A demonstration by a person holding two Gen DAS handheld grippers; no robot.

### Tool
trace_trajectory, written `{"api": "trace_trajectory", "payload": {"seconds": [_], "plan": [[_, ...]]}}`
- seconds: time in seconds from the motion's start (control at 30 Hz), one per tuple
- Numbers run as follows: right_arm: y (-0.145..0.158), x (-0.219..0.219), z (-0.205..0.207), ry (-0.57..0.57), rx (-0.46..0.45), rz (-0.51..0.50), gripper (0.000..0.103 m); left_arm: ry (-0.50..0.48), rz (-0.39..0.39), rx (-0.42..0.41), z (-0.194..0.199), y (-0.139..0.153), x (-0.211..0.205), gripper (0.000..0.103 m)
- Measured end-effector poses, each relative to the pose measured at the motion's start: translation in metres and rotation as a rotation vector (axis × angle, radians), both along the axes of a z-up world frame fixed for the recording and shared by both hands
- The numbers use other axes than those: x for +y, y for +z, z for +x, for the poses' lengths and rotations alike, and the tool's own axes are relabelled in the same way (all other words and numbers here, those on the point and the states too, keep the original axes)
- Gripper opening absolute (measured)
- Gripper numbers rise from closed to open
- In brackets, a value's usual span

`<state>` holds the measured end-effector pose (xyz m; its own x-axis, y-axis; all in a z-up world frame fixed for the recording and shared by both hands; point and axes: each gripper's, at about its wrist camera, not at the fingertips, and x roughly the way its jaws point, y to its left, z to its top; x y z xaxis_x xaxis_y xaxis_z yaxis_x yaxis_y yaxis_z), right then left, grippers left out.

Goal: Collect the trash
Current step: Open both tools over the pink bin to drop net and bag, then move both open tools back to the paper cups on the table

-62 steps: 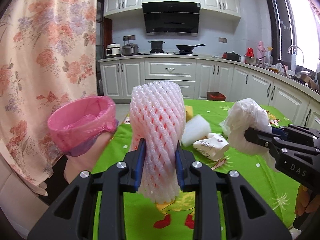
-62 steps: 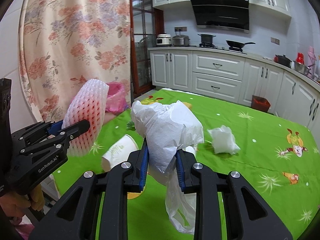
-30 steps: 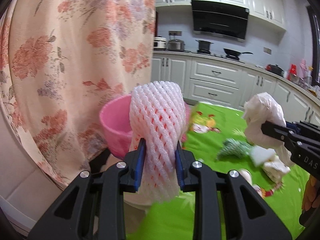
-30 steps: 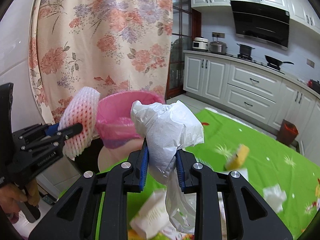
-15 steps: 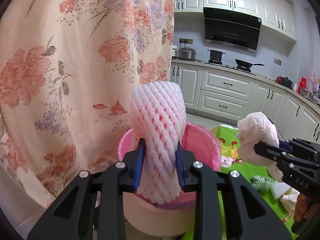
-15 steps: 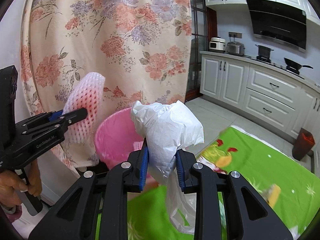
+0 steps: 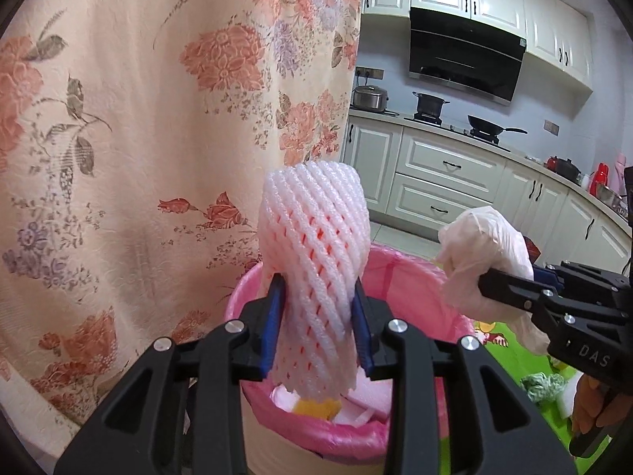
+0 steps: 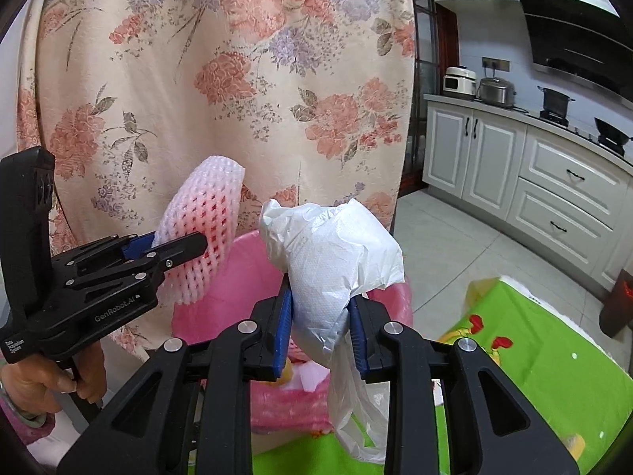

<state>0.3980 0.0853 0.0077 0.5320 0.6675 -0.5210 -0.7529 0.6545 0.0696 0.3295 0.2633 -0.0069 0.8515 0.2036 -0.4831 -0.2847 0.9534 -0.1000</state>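
At the far left a flowered curtain (image 7: 158, 138) is seen hanging behind the work area. In front of it, the left gripper (image 7: 318, 318) is held over a bin lined with a pink bag (image 7: 419, 285); a white foam fruit net (image 7: 316, 245) stands upright between its blue pads (image 7: 273, 324), which are still touching the net on both sides while the jaws are opening. The lower end of the net hangs inside the bin's rim, above scraps already lying in the bin, a yellow piece (image 7: 316, 407) among them. To the right, the right gripper (image 8: 320, 324) is pinched tight on a crumpled white plastic bag (image 8: 332, 253), the bulk of which bulges above the pads while a loose tail hangs below them. This bag is held at the bin's right rim, just beside the net. Farther right, a table with a green cloth (image 8: 546, 360) is seen, and kitchen cabinets (image 8: 554, 174) beyond it.
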Motion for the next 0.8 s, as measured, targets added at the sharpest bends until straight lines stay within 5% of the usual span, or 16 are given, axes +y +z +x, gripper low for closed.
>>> {"api": "trace_trajectory", "payload": {"seconds": [0.1,0.23,0.47,0.6,0.8], "plan": [[-0.006,0.005,0.004,0.017,0.012,-0.004,0.031,-0.002,-0.016,0.009,0.004,-0.007,0.005,0.043],[-0.018,0.006,0.007,0.026,0.025,-0.015,0.063,-0.004,-0.006,0.018,0.006,-0.016,0.007,0.069],[-0.026,-0.007,-0.001,0.020,0.008,-0.044,0.063,0.024,0.000,0.024,-0.003,-0.020,0.006,0.078],[-0.020,-0.018,-0.012,0.023,-0.003,-0.032,0.063,0.069,-0.029,-0.004,-0.025,-0.014,0.003,0.091],[-0.005,-0.042,-0.037,-0.002,-0.029,-0.008,0.063,0.101,-0.042,-0.026,-0.065,-0.006,-0.012,0.097]]}}
